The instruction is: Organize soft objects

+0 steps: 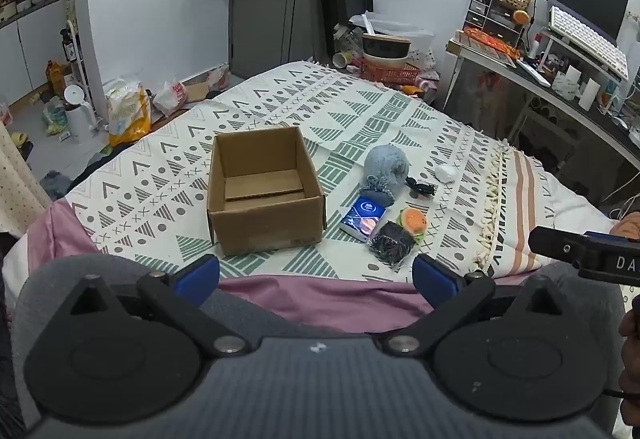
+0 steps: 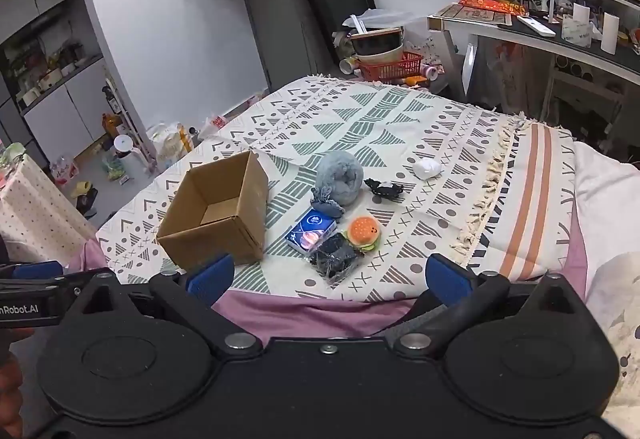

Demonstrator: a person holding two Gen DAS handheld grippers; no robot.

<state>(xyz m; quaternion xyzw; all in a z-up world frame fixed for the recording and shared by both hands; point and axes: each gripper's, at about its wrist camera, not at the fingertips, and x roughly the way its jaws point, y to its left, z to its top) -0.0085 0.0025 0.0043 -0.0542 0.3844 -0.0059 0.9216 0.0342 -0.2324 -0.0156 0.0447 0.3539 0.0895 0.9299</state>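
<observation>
Both the left gripper [image 1: 316, 275] and right gripper [image 2: 326, 277] hang spread and empty near the square cardboard box [image 1: 264, 197]; right of it lie a fuzzy grey plush [image 1: 386, 169] and a round burger toy [image 1: 412, 223].

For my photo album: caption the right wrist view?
Open right tool faces empty cardboard box and soft toys.

The black packet [image 2: 335, 257] hides part of the burger toy [image 2: 363, 232]; its contents are unclear.

The black body of the right gripper [image 1: 592, 255] is showing the white letters "DA", cut off at the frame edge. The black left gripper [image 2: 32, 291] is showing "nRobot.AI". Nothing else is reading clearly.
</observation>
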